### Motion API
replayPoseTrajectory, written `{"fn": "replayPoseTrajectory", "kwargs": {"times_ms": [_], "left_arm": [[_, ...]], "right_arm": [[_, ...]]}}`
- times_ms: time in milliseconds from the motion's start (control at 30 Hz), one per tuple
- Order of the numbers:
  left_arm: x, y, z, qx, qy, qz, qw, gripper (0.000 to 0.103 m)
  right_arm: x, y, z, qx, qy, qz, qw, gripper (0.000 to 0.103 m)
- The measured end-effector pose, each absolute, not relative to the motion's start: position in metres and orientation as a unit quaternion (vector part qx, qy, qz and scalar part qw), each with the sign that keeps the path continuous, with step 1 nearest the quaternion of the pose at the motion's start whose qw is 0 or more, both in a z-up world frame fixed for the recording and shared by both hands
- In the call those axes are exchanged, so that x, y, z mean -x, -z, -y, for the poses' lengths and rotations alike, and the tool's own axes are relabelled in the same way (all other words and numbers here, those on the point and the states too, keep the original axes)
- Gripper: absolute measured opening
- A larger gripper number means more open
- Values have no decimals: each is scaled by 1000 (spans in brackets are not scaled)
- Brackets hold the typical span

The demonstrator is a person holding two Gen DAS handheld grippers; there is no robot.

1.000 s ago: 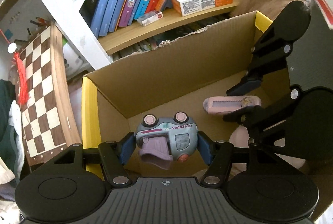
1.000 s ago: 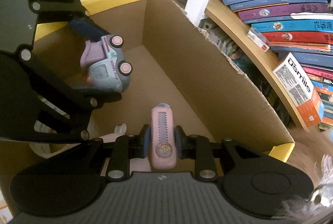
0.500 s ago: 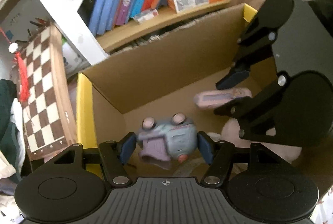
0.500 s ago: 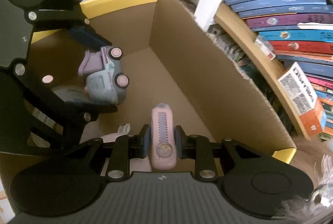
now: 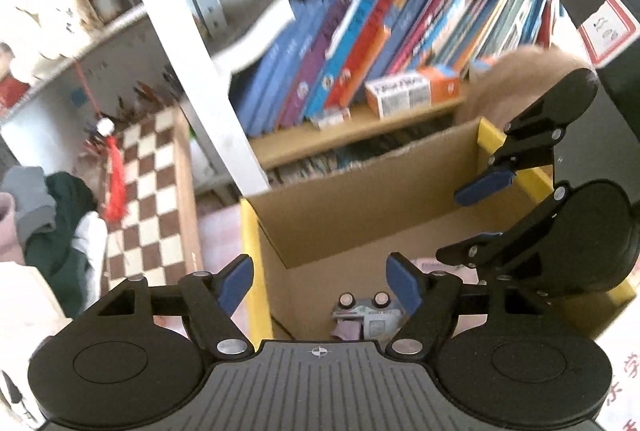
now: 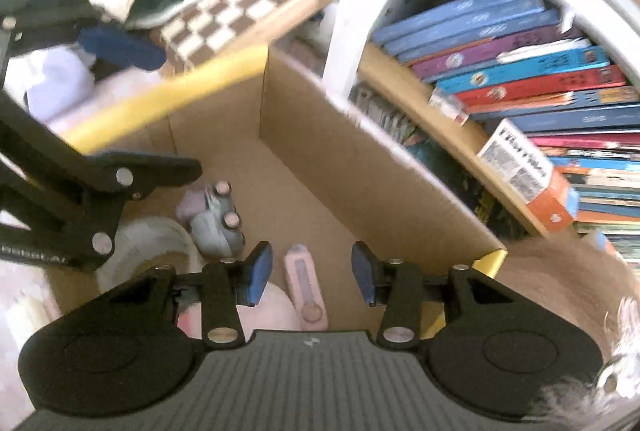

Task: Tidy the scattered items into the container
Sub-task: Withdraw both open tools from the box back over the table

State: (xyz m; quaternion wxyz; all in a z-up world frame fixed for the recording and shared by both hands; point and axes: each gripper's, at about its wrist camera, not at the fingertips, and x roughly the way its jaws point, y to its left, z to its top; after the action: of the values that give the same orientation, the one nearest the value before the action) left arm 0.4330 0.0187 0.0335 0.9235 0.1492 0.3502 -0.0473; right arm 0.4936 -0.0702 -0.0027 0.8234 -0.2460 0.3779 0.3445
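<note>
Left to right. At far left a chessboard (image 5: 154, 191) leans beside a heap of clothes (image 5: 52, 207), with a red tassel (image 5: 116, 179) hanging across it. A white shelf upright (image 5: 192, 63) separates these from a wooden shelf of books (image 5: 360, 43) and a small carton (image 5: 412, 91).

Below stands the cardboard box (image 5: 360, 199), the container, its short rims edged in yellow. The left claw (image 5: 320, 285) hangs above the box's left end, its blue pads apart and opening, nothing between them. The toy truck (image 5: 368, 315) lies on the box floor under it, wheels up. Further right the right claw (image 6: 312, 273) hovers over the same box, pads likewise opening and clear of the pink utility knife (image 6: 304, 287), which lies flat on the floor between a pale soft object (image 6: 272, 305) and the box wall. A roll of tape (image 6: 140, 251) sits just beside the truck.

Handling, judged: the truck is light, rigid plastic with rounded, somewhat slippery flanks, best gripped across its body sides; the knife is slim, stiff and light, best taken across its narrow width at mid-length.

Obstructions: the two claws crowd one another over the box, and its tall walls limit sideways approach. A furry brown object (image 6: 560, 271) lies past the right end.
</note>
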Motion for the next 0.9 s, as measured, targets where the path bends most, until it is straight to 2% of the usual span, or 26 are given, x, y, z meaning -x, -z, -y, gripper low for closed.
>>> {"fn": "replayPoseTrajectory", "kwargs": {"times_ms": [167,333,433,533,733,800,900], "left_arm": [[-387,-55,-29,-111,43,-311,943,82],[-339,-70,-39,-73,39,-286,955,82],[-306,-78,-44,-63,35,-269,960,83],[-273,-84,-48,-55,30,-252,966,89],[-209,-85,-55,-36,25,-242,969,91],[-190,-81,-54,-31,21,-243,969,91],[-164,-76,-53,-20,15,-244,969,93]], "right_arm": [[-460,-32,81,204,-333,-351,851,42],[-414,-61,93,162,-320,-322,876,44],[-383,-72,103,137,-310,-307,889,49],[-349,-79,111,125,-298,-293,900,52],[-278,-80,122,118,-276,-268,916,60],[-257,-80,126,114,-267,-259,921,68],[-226,-77,131,109,-250,-244,931,72]]}}
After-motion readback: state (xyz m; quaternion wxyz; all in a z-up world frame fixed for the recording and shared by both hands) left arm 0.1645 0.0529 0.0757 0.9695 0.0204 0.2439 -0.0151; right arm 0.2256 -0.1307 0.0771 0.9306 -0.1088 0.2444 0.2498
